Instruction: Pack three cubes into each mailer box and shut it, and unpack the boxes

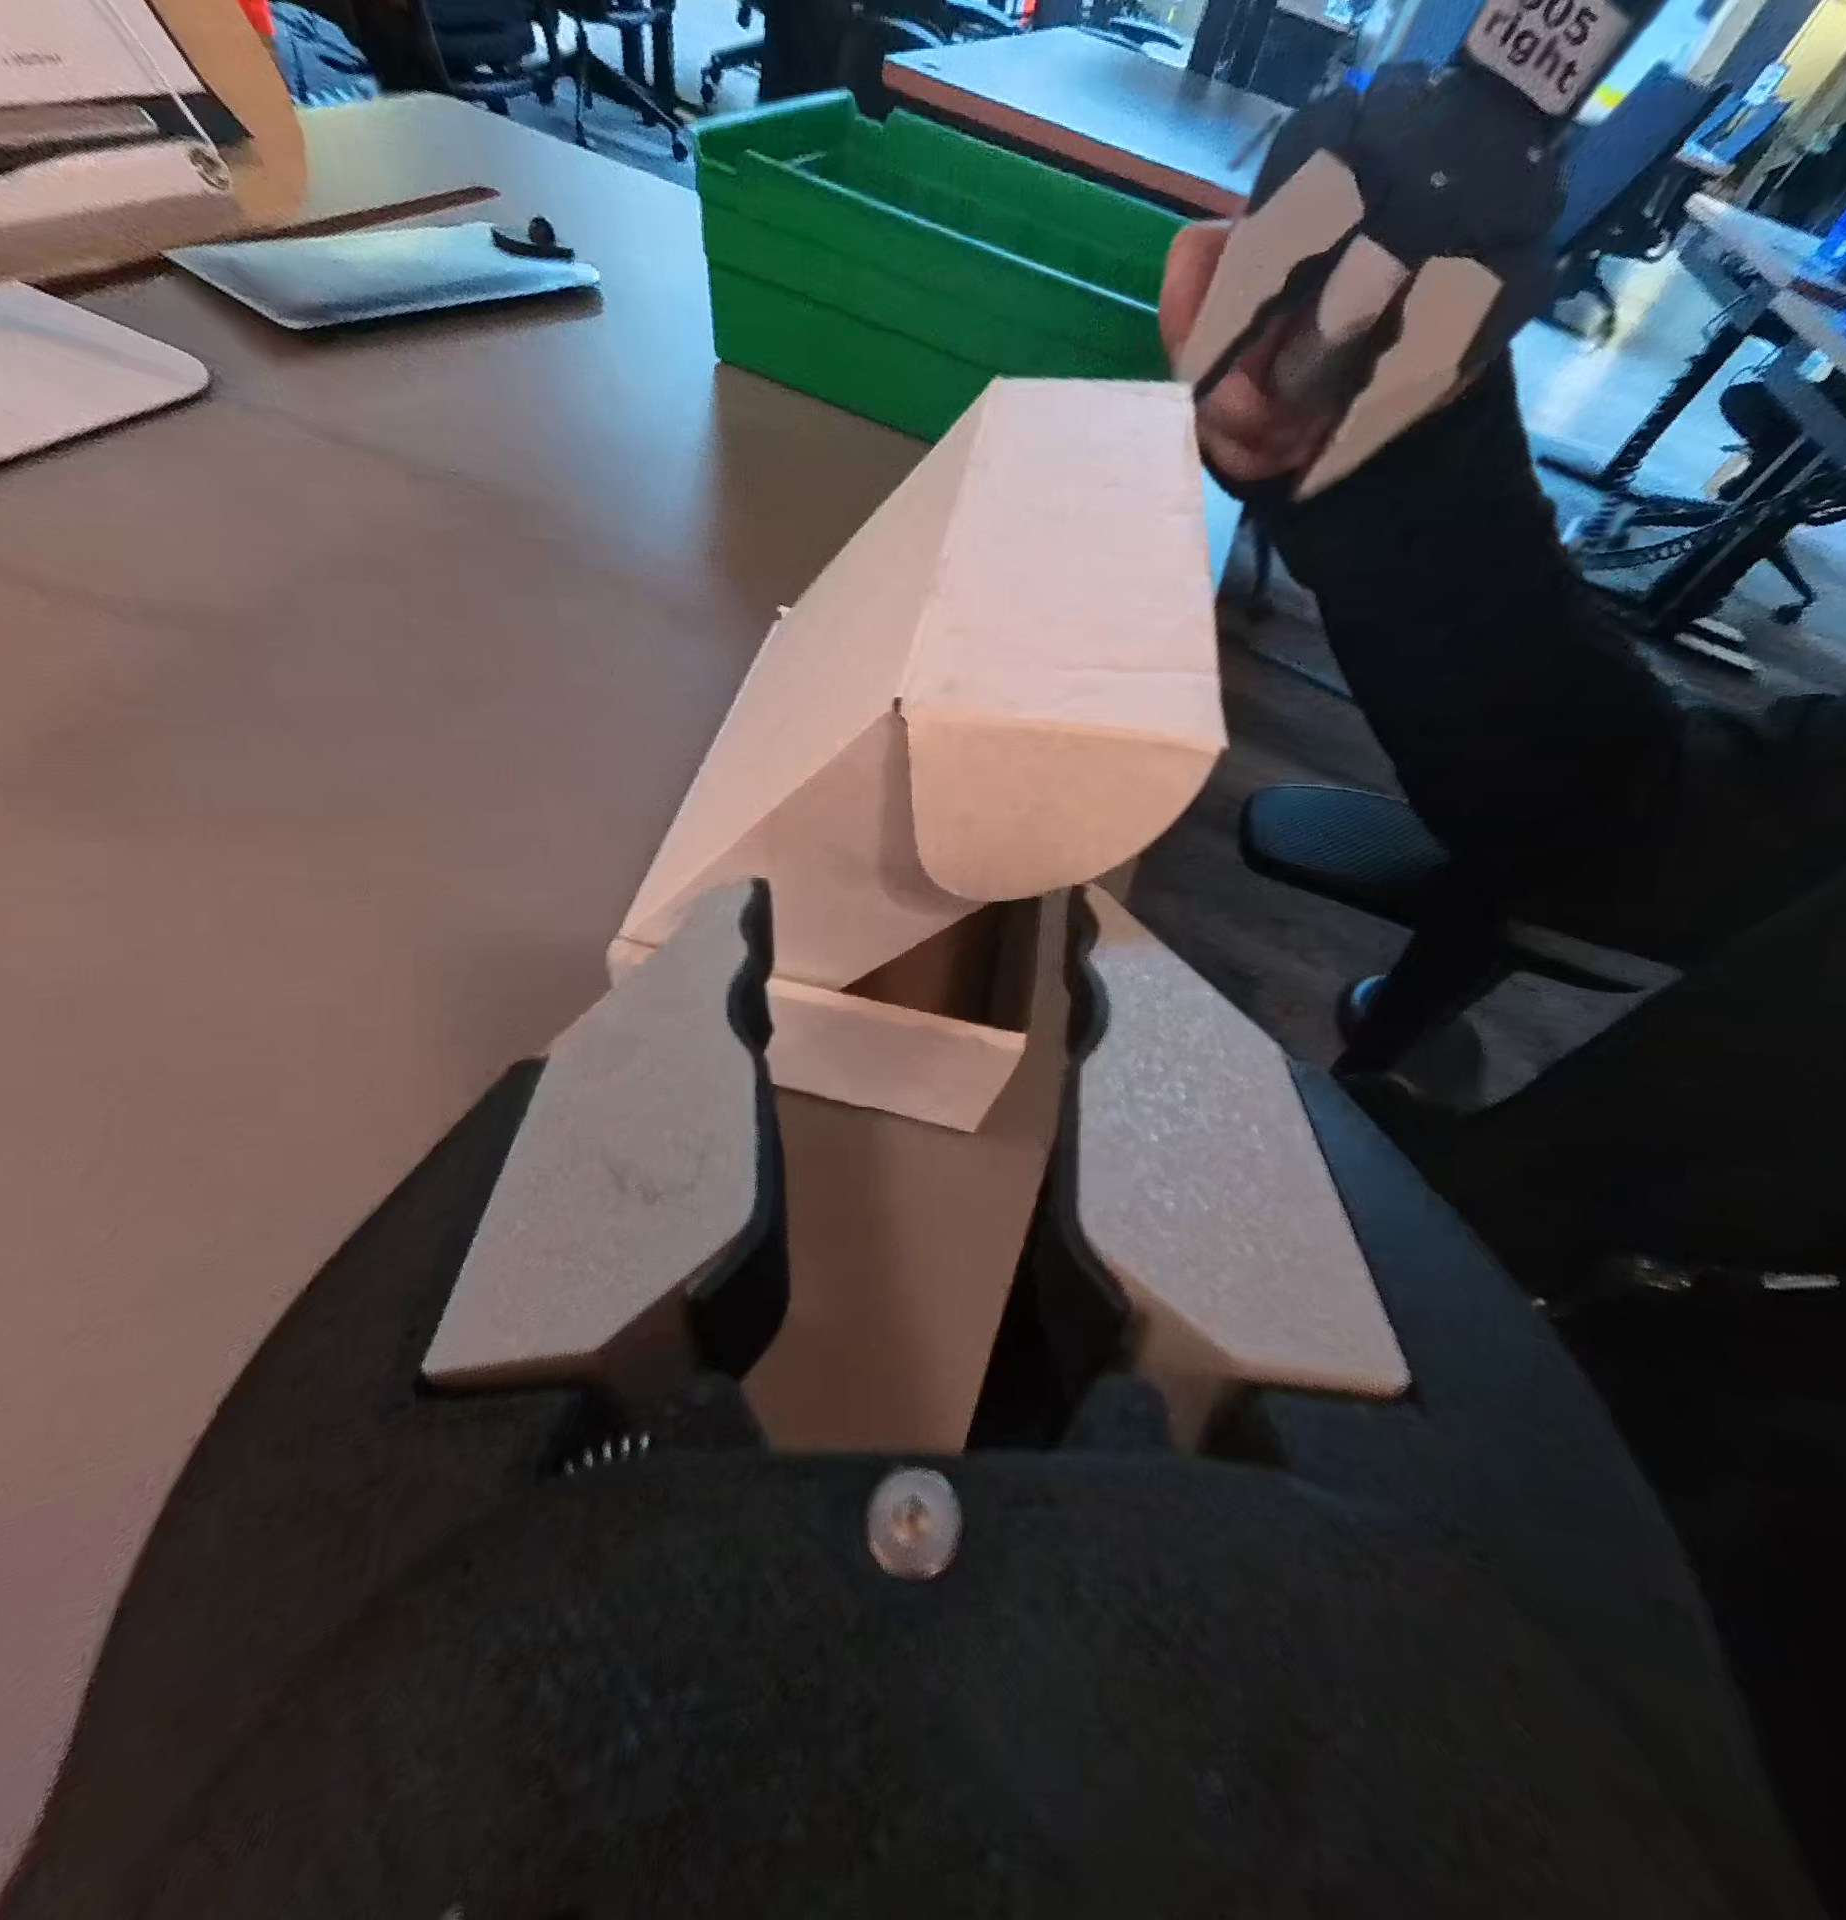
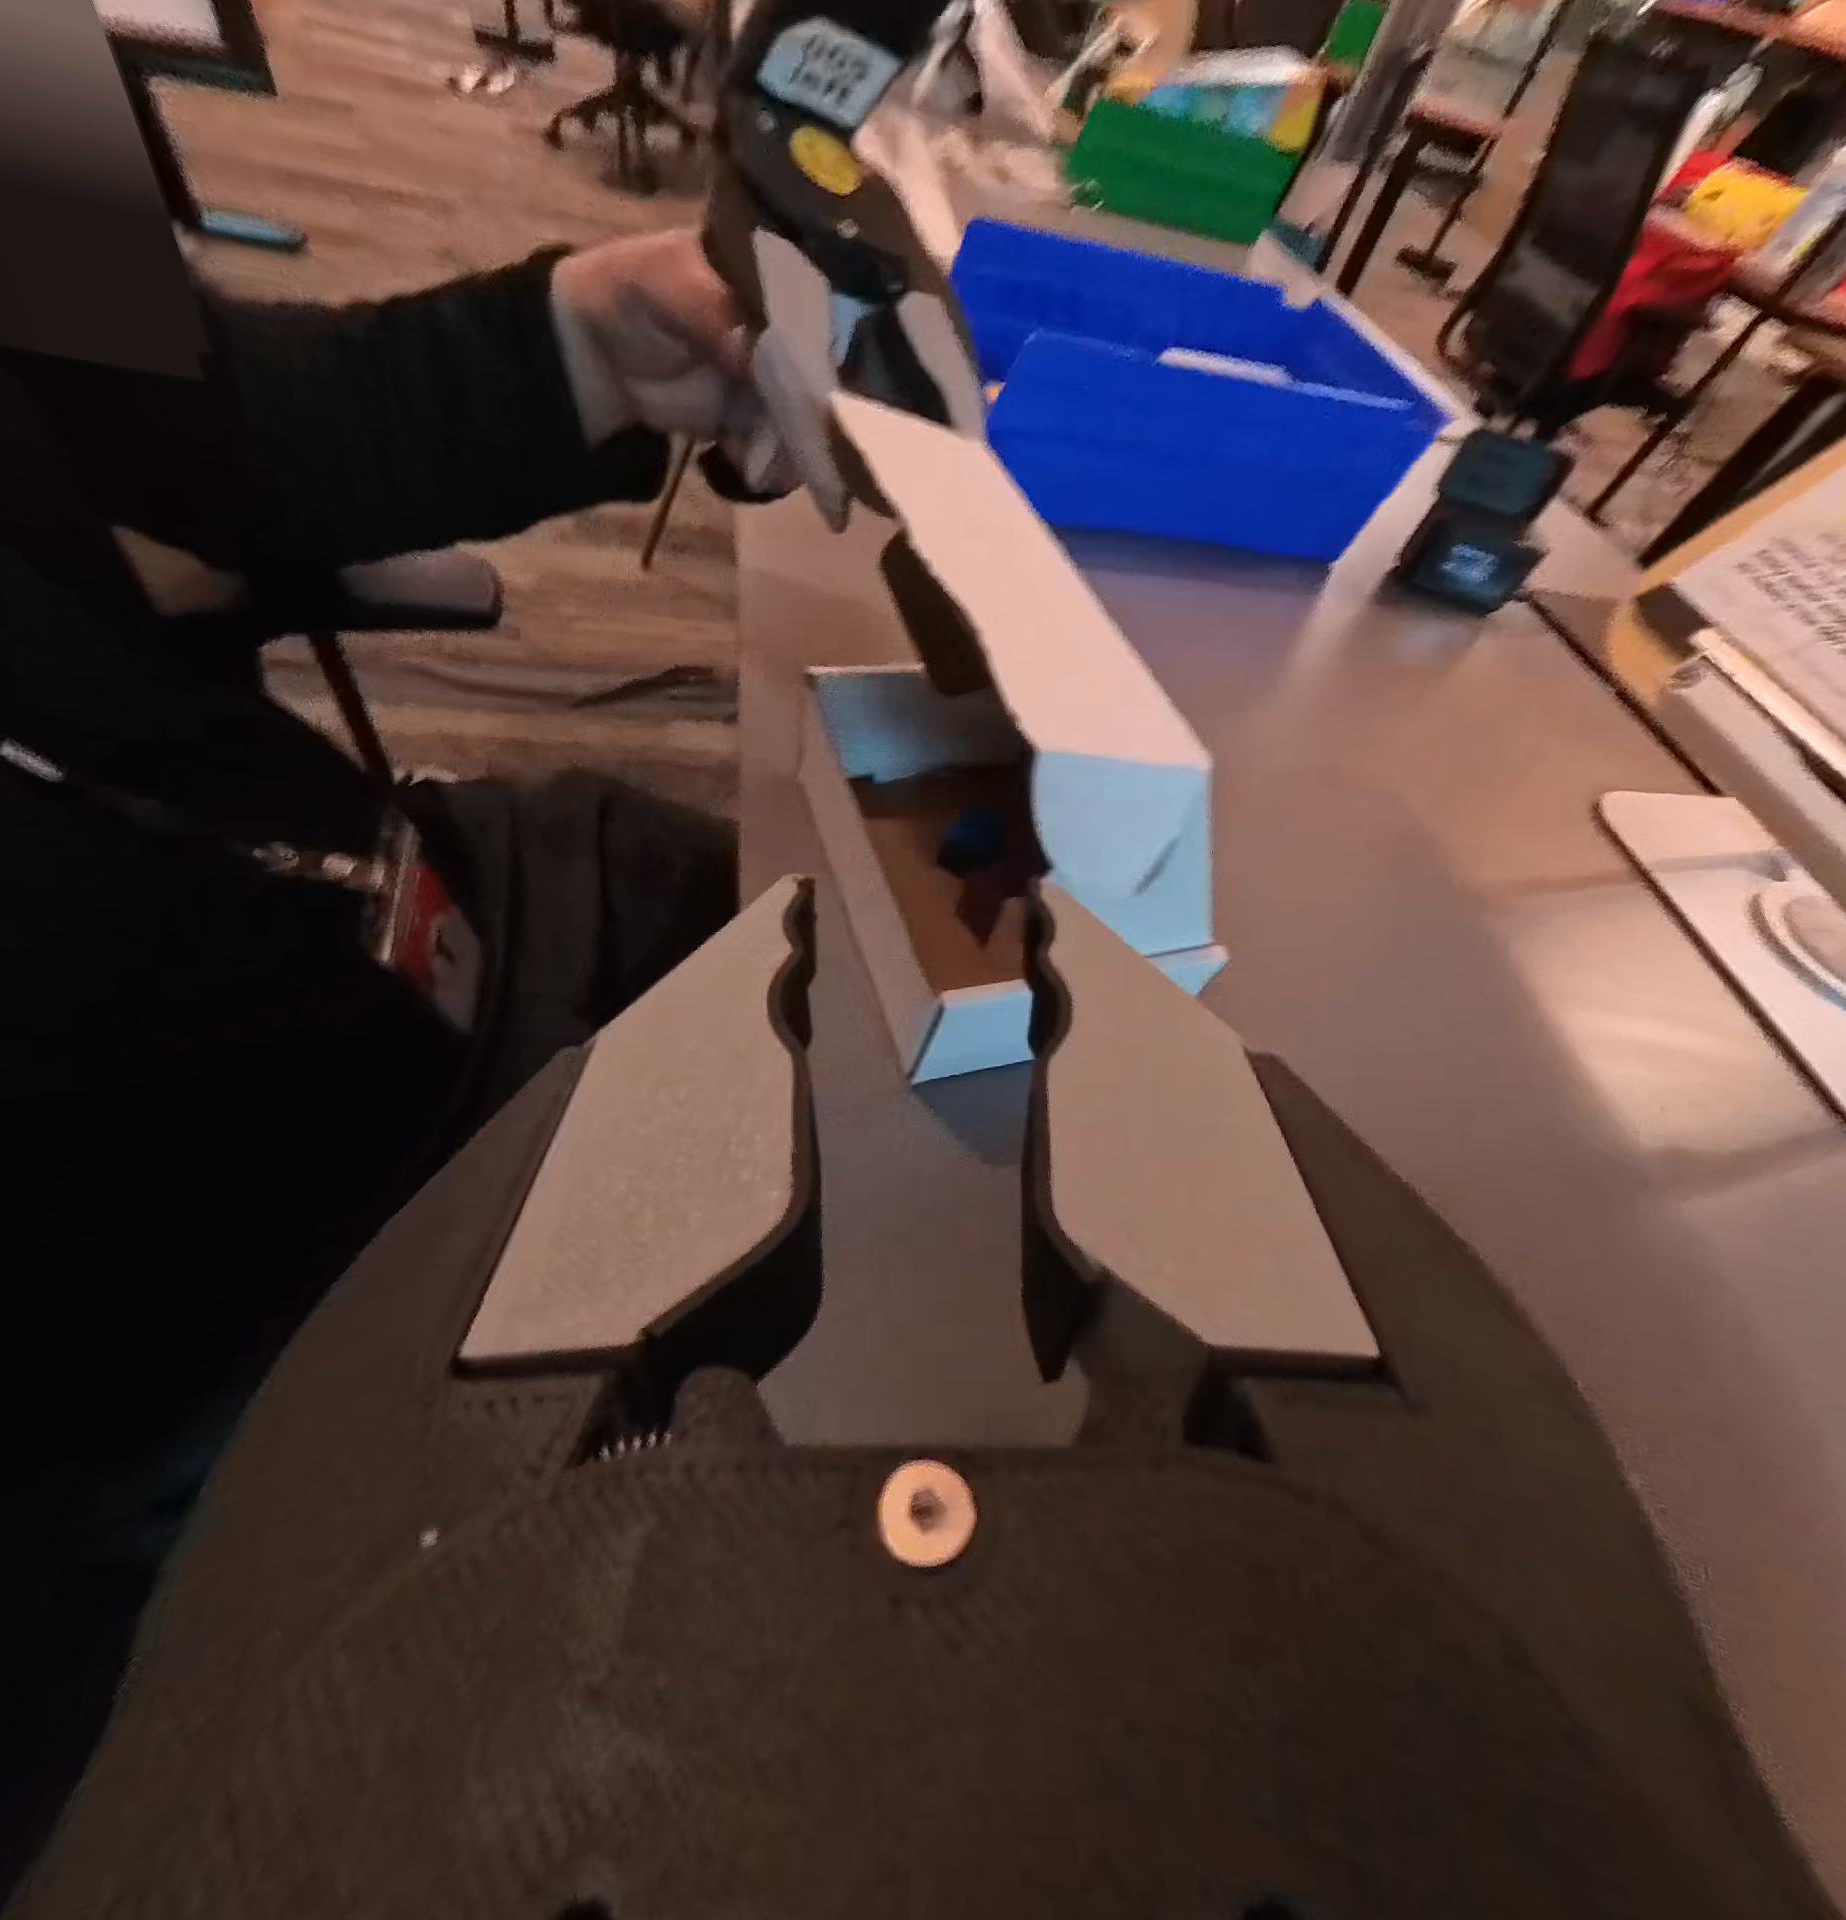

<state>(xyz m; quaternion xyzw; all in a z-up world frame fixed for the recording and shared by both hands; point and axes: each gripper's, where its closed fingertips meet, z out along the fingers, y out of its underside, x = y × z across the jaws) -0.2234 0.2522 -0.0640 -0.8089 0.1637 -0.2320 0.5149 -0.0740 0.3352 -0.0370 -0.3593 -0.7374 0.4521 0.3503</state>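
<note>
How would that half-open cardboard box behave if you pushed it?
The mailer box is long, narrow thin cardboard near the table edge, so it would probably slide or pivot easily. Its raised lid looks floppy along the fold. Dark shapes inside may add slight weight.

A long white mailer box (image 2: 924,914) lies ahead of the jaws, lid (image 1: 1012,634) half-raised, dark cubes (image 2: 986,852) inside.
</note>
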